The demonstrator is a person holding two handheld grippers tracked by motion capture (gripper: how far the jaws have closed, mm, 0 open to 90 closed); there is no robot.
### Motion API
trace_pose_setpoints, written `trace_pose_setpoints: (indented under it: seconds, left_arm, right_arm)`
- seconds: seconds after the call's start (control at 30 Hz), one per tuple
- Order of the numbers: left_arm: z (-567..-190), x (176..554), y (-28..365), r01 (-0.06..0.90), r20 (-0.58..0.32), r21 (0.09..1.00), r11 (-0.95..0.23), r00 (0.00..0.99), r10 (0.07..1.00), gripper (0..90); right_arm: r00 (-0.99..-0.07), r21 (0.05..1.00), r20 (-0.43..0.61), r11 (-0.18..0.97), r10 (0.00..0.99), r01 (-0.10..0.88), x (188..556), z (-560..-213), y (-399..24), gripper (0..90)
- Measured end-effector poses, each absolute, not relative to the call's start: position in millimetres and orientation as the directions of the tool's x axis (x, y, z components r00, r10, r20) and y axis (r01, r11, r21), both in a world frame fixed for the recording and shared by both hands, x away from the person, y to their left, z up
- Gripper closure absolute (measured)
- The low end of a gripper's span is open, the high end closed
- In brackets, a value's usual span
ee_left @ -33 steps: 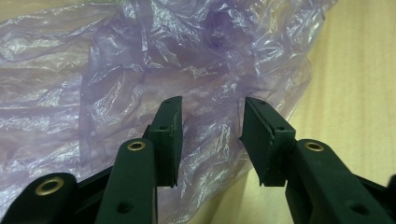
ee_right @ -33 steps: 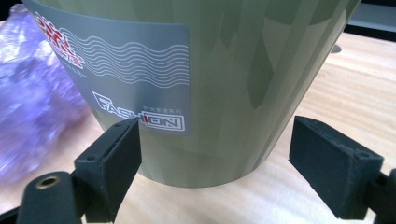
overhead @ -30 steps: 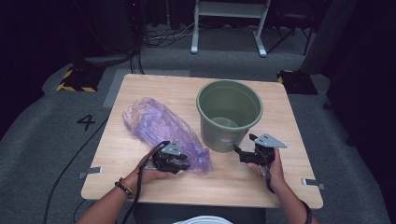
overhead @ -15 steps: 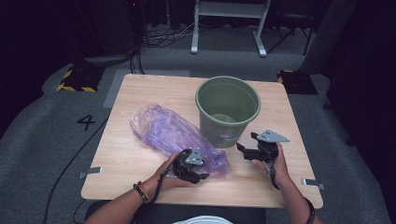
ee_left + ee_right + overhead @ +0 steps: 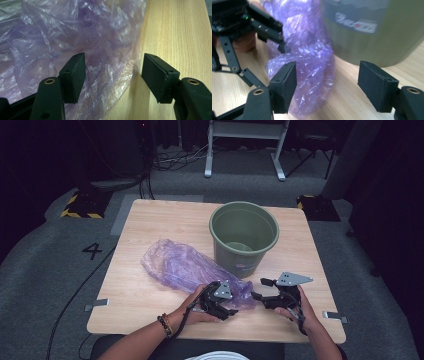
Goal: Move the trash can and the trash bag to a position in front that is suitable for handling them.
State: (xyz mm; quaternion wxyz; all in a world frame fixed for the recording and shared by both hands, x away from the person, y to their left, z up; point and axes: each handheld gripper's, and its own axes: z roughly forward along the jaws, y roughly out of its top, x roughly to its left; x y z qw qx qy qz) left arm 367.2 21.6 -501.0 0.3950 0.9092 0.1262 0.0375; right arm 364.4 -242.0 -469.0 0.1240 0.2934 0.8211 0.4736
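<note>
left gripper (image 5: 231, 310): jaws apart, have just been opening; in its own view the bag's edge lies between the pads (image 5: 75, 75) but neither pad presses it, so nothing held.
right gripper (image 5: 257, 293): jaws apart too, have just been closing; in the right gripper view the bag's end sits by the left pad (image 5: 284, 86), with a gap to the other pad. Not pinched yet.
bag (image 5: 187, 270): purple, thin plastic, crumpled flat on the table (image 5: 150, 220), running from mid-table toward the person; the near end lies between the two grippers.
bin (image 5: 244, 237): green, upright, just behind the bag's near end; touching or not, can't tell.
step (judged): getting a two-sided hold on the bag's near end, likely to open it for lining the bin.
how to do well: each gripper takes one layer only, at the rim, on opposite sides.
approach: come in low, one pad sliding under the film along the wood, then close fully; film is thin and slips.
spacing: keep the grippers apart so the mouth can be pulled open.
risk: pinching both layers together, or tearing by tugging before both holds are firm.
check: lift slightly; the bag should follow both.
</note>
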Motion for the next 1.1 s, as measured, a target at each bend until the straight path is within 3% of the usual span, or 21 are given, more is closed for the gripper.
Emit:
trace_pose_setpoints:
  seconds: [0.07,0.2,0.23,0.27,0.33,0.5,0.7,0.8,0.93,1.1]
  left_arm:
    - [-501.0,368.4,22.4,0.206,-0.045,0.730,-0.651,0.966,0.255,33.6]
    - [-500.7,369.7,24.2,0.220,-0.054,0.734,-0.642,0.962,0.268,27.8]
    - [-500.7,369.7,24.2,0.220,-0.054,0.734,-0.642,0.962,0.268,26.0]
    - [-500.5,369.8,25.8,0.225,-0.062,0.736,-0.639,0.962,0.268,24.3]
    - [-498.6,369.5,27.7,0.220,-0.051,0.737,-0.639,0.961,0.273,23.1]
    - [-488.4,368.7,40.5,0.206,-0.030,0.751,-0.627,0.960,0.279,20.8]
    - [-470.7,370.9,85.1,0.239,-0.012,0.781,-0.577,0.930,0.369,20.3]
    - [-464.6,372.8,125.4,0.276,0.027,0.778,-0.564,0.883,0.469,22.0]
    - [-461.3,373.1,161.4,0.322,0.015,0.792,-0.519,0.839,0.544,24.5]
    - [-463.0,376.4,186.6,0.343,0.036,0.784,-0.518,0.808,0.588,24.5]
  right_arm:
    - [-0.808,0.841,0.054,0.410,0.586,0.353,363.9,-473.3,-237.3,34.1]
    - [-0.822,0.801,0.029,0.479,0.568,0.359,366.5,-484.9,-230.1,49.3]
    - [-0.822,0.801,0.029,0.479,0.568,0.359,366.5,-484.9,-230.1,49.3]
    - [-0.828,0.773,-0.012,0.530,0.561,0.348,368.2,-491.1,-226.8,62.7]
    - [-0.827,0.758,-0.020,0.548,0.562,0.354,371.2,-494.8,-226.7,73.4]
    - [-0.825,0.747,-0.012,0.554,0.564,0.368,376.2,-497.9,-232.5,84.7]
    - [-0.808,0.736,-0.028,0.559,0.588,0.382,379.0,-496.2,-250.9,84.4]
    - [-0.765,0.732,-0.011,0.526,0.644,0.432,385.6,-495.0,-273.4,82.5]
    - [-0.725,0.733,-0.013,0.500,0.688,0.461,390.6,-495.2,-292.6,81.1]
    - [-0.698,0.733,-0.028,0.490,0.716,0.473,394.5,-495.5,-304.9,79.7]
